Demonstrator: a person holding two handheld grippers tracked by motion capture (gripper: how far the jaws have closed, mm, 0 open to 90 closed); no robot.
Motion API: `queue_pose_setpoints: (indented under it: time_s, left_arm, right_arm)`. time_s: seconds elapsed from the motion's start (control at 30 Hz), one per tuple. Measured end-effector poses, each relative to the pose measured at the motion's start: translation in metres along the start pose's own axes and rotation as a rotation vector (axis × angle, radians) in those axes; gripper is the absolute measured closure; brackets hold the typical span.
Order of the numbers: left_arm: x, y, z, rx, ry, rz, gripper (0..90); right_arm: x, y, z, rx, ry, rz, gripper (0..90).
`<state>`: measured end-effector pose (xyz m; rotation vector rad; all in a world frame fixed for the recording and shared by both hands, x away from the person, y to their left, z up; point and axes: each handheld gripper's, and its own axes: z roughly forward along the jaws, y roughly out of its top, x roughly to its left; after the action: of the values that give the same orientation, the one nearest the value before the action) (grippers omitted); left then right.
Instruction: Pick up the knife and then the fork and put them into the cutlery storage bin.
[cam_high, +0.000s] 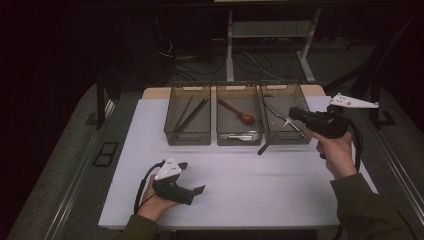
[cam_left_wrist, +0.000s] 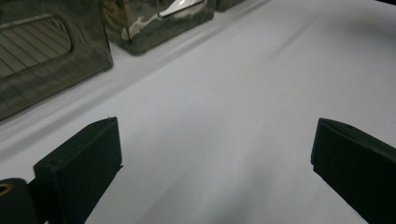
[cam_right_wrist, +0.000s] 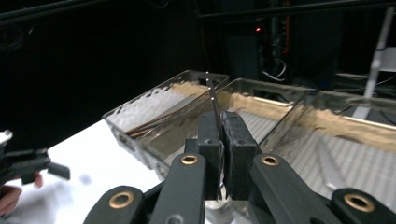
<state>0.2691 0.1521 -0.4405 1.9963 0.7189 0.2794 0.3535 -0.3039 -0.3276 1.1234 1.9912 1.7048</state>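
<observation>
Three clear bins (cam_high: 239, 134), two tongs (cam_high: 196, 190), one red spoon (cam_high: 238, 113), one held dark utensil (cam_high: 272, 139); chopsticks (cam_high: 191, 114) uncountable

White table (cam_high: 240, 190), smoky translucent bins (cam_high: 187, 135), reddish-brown spoon (cam_high: 237, 112), black fingers (cam_left_wrist: 79, 172)

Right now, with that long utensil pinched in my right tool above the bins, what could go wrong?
1. The right tool pinches the thin utensil at a single spot, with a long end hanging past the right bin; it may pivot or slip out.
2. That hanging end sits close to the bin's front wall and could catch on it when lowered.
3. A knife already lies in that bin, so a dropped piece could land crosswise on it.
</observation>
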Motion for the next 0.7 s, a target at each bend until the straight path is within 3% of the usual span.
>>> queue_pose_setpoints:
  time_s: [0.23, 0.37, 0.7]
  left_arm:
    - [0.001, 0.001, 0.000, 0.016, 0.004, -0.019, 0.0]
    - [-0.001, 0.001, 0.001, 0.017, 0.003, 0.002, 0.0]
    - [-0.004, 0.001, 0.004, 0.016, -0.018, 0.005, 0.0]
  right_arm:
    - [-0.018, 0.019, -0.007, -0.026, -0.050, 0.006, 86.2]
    - [-0.027, 0.029, -0.010, -0.037, -0.082, 0.008, 86.2]
    - [-0.057, 0.043, -0.011, -0.039, -0.179, 0.034, 86.2]
